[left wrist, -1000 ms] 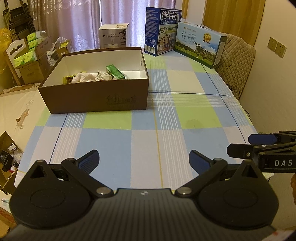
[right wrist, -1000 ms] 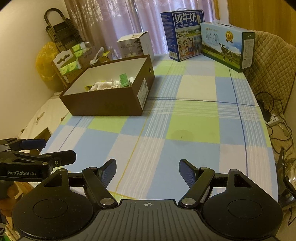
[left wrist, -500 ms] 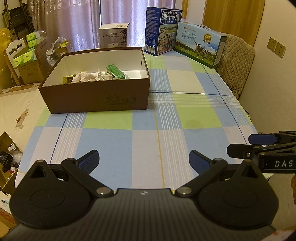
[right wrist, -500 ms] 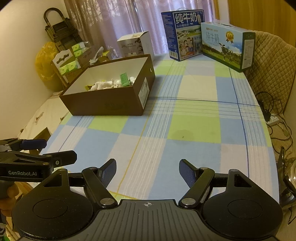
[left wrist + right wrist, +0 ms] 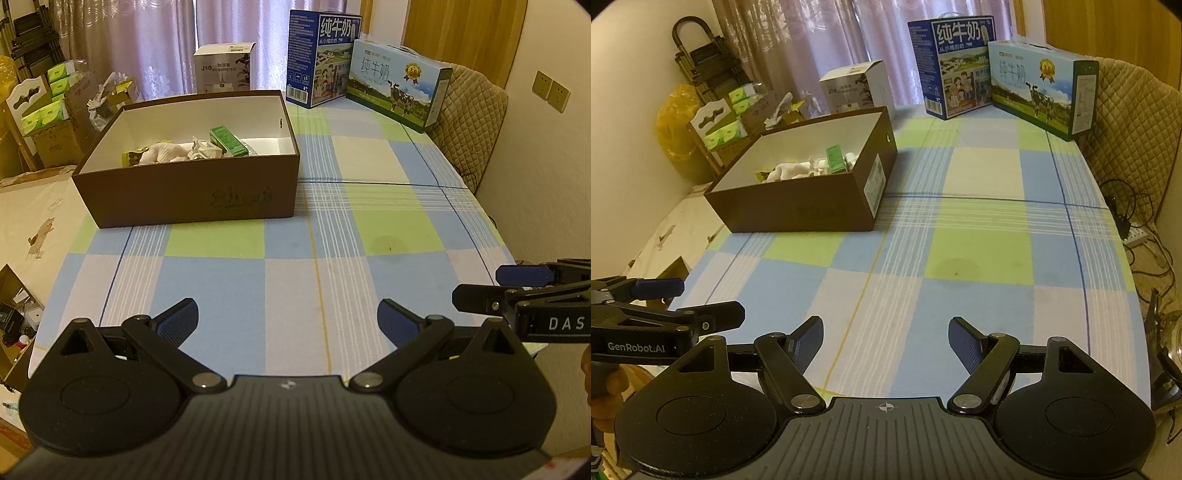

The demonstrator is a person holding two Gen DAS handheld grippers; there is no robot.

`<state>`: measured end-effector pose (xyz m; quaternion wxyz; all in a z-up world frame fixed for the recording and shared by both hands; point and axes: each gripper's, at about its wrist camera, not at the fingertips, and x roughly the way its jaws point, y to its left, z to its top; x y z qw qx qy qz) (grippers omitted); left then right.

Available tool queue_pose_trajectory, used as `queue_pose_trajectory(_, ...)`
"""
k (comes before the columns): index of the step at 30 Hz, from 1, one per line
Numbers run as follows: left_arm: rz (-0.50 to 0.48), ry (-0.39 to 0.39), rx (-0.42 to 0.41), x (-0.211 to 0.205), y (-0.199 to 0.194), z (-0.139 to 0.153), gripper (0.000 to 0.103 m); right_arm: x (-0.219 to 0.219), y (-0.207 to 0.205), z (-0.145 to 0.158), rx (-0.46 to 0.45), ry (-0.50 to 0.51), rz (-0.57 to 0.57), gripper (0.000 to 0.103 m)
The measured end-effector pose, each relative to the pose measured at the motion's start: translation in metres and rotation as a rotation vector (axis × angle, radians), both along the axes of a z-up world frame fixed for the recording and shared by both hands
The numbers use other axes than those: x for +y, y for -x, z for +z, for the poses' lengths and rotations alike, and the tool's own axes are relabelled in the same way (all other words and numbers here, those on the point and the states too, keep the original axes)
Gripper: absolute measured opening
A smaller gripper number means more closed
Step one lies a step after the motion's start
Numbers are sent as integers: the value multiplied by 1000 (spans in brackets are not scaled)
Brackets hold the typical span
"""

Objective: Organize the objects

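Observation:
A brown cardboard box (image 5: 184, 199) stands on the checked tablecloth at the far left; it also shows in the right wrist view (image 5: 798, 214). Inside lie a white toy (image 5: 162, 153), crumpled white items and a green carton (image 5: 227, 140). My left gripper (image 5: 288, 321) is open and empty, low over the table's near edge, well short of the box. My right gripper (image 5: 886, 339) is open and empty too, beside it on the right. Each gripper shows side-on at the edge of the other's view.
Two milk cartons, dark blue (image 5: 321, 55) and light blue (image 5: 399, 88), and a white appliance box (image 5: 223, 66) stand at the table's far end. A quilted chair (image 5: 469, 122) is at the right. Boxes of tissues (image 5: 48, 110) crowd the left.
Almost nothing: both grippers stay open and empty, with only a very slight drift of the views.

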<state>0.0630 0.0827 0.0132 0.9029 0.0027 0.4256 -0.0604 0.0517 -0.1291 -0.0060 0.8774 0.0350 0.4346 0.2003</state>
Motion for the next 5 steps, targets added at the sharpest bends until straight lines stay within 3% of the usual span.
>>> queue_pose_trajectory(5,-4,-5,5,-1,-7,-2,102,-1,-8,-3,11,1,-5,72)
